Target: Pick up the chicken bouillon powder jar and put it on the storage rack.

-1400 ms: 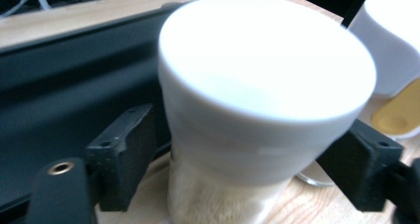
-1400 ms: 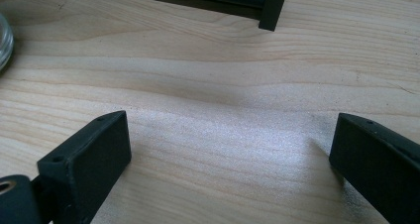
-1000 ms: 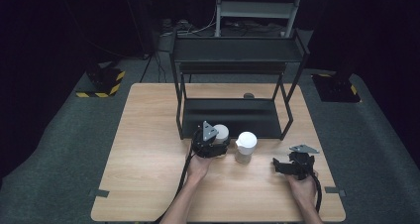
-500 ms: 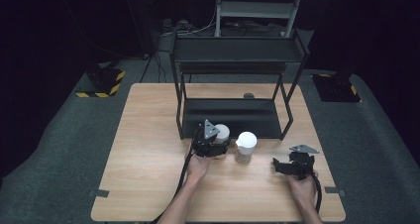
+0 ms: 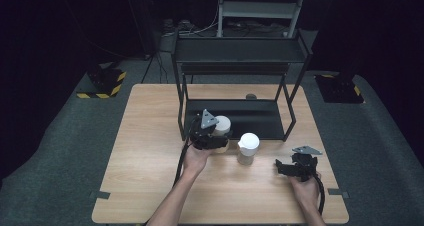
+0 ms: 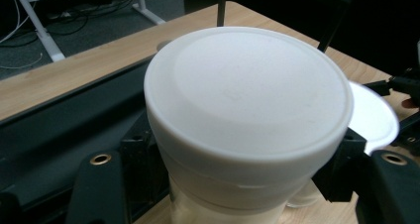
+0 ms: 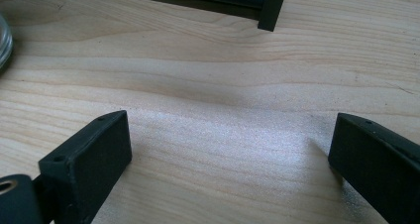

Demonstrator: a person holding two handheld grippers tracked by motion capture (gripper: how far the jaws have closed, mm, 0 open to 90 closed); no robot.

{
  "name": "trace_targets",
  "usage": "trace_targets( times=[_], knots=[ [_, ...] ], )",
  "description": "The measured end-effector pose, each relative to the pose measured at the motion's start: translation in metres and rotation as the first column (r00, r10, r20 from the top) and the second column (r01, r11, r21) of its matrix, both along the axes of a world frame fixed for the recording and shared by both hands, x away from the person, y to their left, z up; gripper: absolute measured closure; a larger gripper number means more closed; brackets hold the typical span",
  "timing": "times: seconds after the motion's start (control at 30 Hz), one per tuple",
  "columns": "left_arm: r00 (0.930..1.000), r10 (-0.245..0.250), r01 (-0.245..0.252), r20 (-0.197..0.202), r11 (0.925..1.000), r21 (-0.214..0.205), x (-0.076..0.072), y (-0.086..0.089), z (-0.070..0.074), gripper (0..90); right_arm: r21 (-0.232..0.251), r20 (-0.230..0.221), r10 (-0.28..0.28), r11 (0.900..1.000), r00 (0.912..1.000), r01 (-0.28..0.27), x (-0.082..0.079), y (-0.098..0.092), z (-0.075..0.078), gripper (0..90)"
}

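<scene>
A white-lidded jar [image 6: 247, 115] sits between the jaws of my left gripper [image 5: 216, 141], which is shut on its body just below the lid. In the high view that jar [image 5: 222, 125] is held a little above the table, at the front edge of the black rack's lower shelf [image 5: 250, 118]. A second white-lidded jar [image 5: 248, 148] stands on the wooden table to its right; its lid [image 6: 376, 117] peeks out behind the held one. My right gripper [image 5: 281, 168] rests low near the table's right front, open, with bare wood between its jaws [image 7: 228, 154].
The black two-tier metal rack [image 5: 240, 51] stands at the back middle of the table [image 5: 150, 176]. One rack foot [image 7: 270, 8] lies ahead of my right gripper. A small dark disc [image 5: 251, 96] lies behind the rack. Yellow-black floor blocks [image 5: 102, 83] flank the table.
My left gripper has risen with the jar, lifting it off the table and slightly toward the rack. The right gripper and the second jar have stayed put.
</scene>
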State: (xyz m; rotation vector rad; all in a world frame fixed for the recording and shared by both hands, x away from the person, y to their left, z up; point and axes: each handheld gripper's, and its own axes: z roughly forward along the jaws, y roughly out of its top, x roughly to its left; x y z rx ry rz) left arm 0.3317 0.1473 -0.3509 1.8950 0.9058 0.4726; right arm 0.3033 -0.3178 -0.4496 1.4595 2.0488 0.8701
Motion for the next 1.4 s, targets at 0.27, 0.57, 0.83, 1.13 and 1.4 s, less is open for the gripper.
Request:
trace_targets(
  times=[0.27,0.57,0.83,1.13,1.4],
  knots=[
    [0.9995,-0.032,0.032,0.002,0.9995,-0.002,0.007,0.005,0.038,34.6,0.000,0.000,0.000,1.0000,1.0000,0.000,0.000,0.000,0.000,2.1],
    [0.9982,-0.060,0.060,0.011,0.9981,-0.017,0.017,0.012,0.080,34.6,-0.001,0.001,0.000,1.0000,1.0000,0.000,0.000,0.000,0.000,2.2],
    [0.9959,-0.084,0.084,0.036,0.9962,-0.019,0.026,0.016,0.123,34.5,-0.001,0.002,0.000,1.0000,1.0000,0.000,0.000,0.000,0.000,2.2],
    [0.9954,-0.082,0.083,0.049,0.9964,-0.018,0.039,0.016,0.174,34.5,0.000,0.002,-0.001,1.0000,1.0000,0.001,0.000,0.000,0.000,2.2],
    [0.9969,-0.059,0.060,0.052,0.9980,-0.018,0.055,0.016,0.214,34.5,0.001,0.000,-0.003,1.0000,1.0000,0.003,0.000,0.000,0.000,2.3]
  ],
)
